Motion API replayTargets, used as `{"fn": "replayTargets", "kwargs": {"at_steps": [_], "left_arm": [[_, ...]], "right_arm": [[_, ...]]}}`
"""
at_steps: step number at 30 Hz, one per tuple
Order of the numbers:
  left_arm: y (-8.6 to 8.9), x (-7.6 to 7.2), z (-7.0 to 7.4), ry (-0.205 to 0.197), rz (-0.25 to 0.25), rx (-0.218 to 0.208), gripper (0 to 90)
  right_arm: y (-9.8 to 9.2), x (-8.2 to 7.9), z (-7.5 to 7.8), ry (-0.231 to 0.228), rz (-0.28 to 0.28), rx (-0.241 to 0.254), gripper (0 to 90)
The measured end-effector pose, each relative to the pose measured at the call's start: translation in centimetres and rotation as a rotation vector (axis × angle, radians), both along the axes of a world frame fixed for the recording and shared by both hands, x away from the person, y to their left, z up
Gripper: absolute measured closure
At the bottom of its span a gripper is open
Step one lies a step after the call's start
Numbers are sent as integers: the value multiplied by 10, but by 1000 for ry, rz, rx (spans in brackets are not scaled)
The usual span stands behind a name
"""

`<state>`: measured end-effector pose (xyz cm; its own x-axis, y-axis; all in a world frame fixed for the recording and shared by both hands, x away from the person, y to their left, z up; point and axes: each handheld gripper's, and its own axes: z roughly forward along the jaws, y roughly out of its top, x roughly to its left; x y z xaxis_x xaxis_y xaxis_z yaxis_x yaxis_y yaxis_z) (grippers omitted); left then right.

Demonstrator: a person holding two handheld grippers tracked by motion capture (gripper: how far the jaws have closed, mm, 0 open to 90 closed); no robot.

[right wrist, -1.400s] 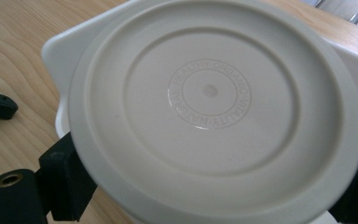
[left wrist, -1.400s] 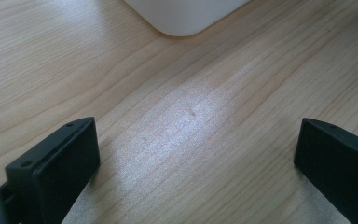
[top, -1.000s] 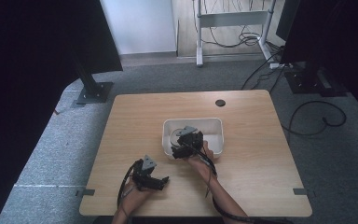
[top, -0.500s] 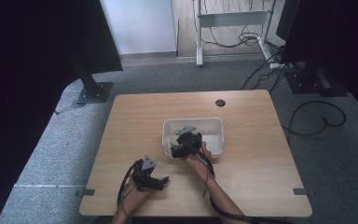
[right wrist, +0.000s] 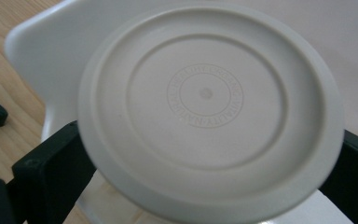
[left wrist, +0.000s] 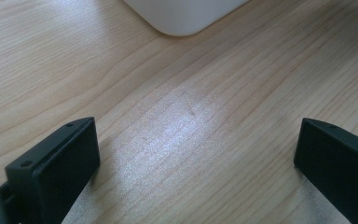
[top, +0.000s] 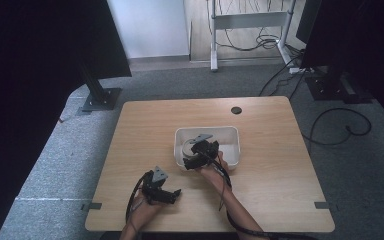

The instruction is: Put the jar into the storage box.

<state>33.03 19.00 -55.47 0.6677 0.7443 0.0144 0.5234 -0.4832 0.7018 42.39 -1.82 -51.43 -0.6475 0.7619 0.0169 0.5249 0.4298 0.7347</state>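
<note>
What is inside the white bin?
A round white lid, gripped at its edges by the right gripper, sits over the bin. Whatever lies beneath the lid is hidden.

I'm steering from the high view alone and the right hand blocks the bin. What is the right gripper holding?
Observer: The right gripper is shut on a round white lid; its jaws press the rim from both sides.
Operator: Which way does the lid face?
Observer: Its flat face, with ringed embossed lettering, looks at the right gripper's camera.
Operator: Is it over the bin?
Observer: The white bin lies right behind the lid.
Operator: And the left gripper?
Observer: The left gripper is open, with bare table between its jaws and a corner of the bin ahead.
</note>
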Motion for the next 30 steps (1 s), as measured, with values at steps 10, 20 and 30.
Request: {"fn": "replayTargets", "kwargs": {"at_steps": [10, 20, 30], "left_arm": [[0, 0, 0, 1, 0, -2, 0], [0, 0, 0, 0, 0, -1, 0], [0, 0, 0, 0, 0, 0, 0]], "right_arm": [[-5, -6, 9, -16, 36, 24, 15], [-14, -15, 19, -61, 78, 23, 24], [-25, -24, 21, -61, 99, 27, 36]]}}
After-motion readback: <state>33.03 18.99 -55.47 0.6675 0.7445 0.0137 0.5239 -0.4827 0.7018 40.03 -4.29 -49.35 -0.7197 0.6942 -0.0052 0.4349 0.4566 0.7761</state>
